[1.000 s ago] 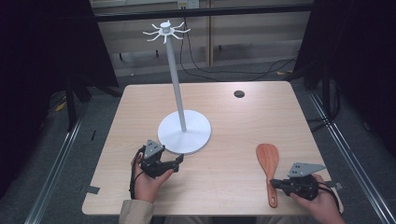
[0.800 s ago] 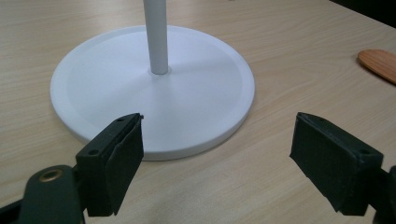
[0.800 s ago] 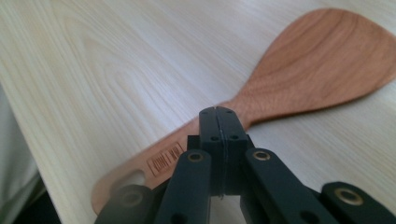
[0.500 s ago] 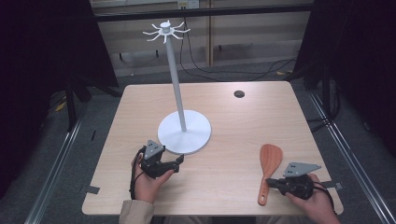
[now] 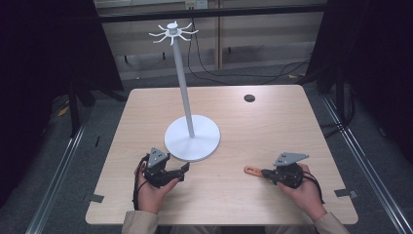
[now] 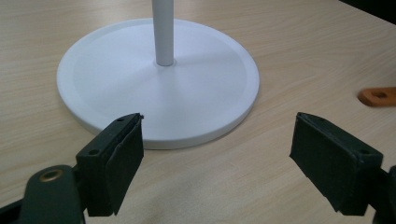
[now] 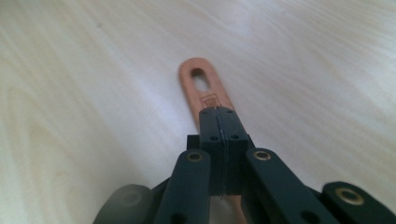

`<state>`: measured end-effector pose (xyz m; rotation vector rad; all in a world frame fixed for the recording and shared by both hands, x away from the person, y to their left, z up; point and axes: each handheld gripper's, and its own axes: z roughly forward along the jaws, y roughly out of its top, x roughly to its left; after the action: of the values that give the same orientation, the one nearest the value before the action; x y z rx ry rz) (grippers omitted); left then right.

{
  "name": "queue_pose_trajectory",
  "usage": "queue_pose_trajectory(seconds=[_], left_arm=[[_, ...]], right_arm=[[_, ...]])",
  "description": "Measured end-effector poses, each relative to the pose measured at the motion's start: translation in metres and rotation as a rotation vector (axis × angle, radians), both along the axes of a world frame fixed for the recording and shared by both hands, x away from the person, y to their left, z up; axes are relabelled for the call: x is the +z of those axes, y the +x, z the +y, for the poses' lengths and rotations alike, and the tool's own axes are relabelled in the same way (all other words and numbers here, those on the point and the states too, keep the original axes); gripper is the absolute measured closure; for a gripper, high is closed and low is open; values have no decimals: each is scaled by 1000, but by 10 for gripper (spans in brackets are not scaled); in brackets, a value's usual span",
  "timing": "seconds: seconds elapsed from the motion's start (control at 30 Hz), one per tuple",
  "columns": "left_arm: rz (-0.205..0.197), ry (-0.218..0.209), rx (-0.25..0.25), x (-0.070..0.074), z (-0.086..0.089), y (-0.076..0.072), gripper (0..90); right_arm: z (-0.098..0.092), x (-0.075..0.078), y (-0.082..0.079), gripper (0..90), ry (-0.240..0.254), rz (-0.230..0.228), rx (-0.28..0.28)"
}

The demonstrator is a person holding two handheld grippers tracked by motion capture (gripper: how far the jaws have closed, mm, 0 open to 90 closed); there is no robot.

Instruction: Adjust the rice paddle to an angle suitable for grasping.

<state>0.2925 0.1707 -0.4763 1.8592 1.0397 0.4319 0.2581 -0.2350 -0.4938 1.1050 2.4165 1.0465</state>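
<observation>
A white stand point(image 5: 192, 138) with a round base, a tall pole and a ring of hooks point(image 5: 172, 32) at the top stands at the table's middle. My left gripper point(image 5: 184, 170) rests just in front of the base, jaws wide open and empty; in the left gripper view point(image 6: 217, 154) the base point(image 6: 201, 93) lies right ahead. My right gripper point(image 5: 265, 172) at the front right is shut on a wooden spatula point(image 5: 252, 170). Its handle end with the hanging hole point(image 7: 201, 88) sticks out past the jaws point(image 7: 218, 114) toward the stand. The blade is hidden under the hand.
A small dark round disc point(image 5: 249, 98) lies at the back right of the table point(image 5: 272, 126). Grey tape tabs point(image 5: 96, 198) mark the front corners. Cables trail on the floor behind the table.
The right gripper has turned the spatula: the blade that lay pointing away is now out of sight, and the handle end points left. The left gripper has stayed put.
</observation>
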Motion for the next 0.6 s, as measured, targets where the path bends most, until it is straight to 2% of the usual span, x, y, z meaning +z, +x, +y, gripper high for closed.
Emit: queue_pose_trajectory(seconds=[0.03, 0.1, 0.13, 0.27, 0.33, 0.37, 0.4, 0.6], left_arm=[[0, 0, 0, 0, 0, 0, 171], [1, -3, 2, 0, 1, 0, 171], [0, -4, 0, 0, 1, 0, 171], [2, 1, 1, 0, 2, -1, 171], [4, -1, 5, -1, 2, -1, 171], [4, -1, 5, -1, 2, -1, 171], [3, -2, 1, 0, 2, -1, 171], [4, 3, -5, 0, 1, -2, 171]], right_arm=[[0, 0, 0, 900, 0, 0, 0], [0, 1, 13, 894, -12, 9, -15], [0, 1, 14, 893, -18, 14, -21], [-3, 6, 15, 829, -25, 16, -28], [-6, 10, 15, 759, -27, 14, -35], [-6, 10, 15, 759, -27, 14, -35], [-11, 15, 15, 675, -43, 34, -44], [-13, 13, 17, 570, -114, 112, -63]])
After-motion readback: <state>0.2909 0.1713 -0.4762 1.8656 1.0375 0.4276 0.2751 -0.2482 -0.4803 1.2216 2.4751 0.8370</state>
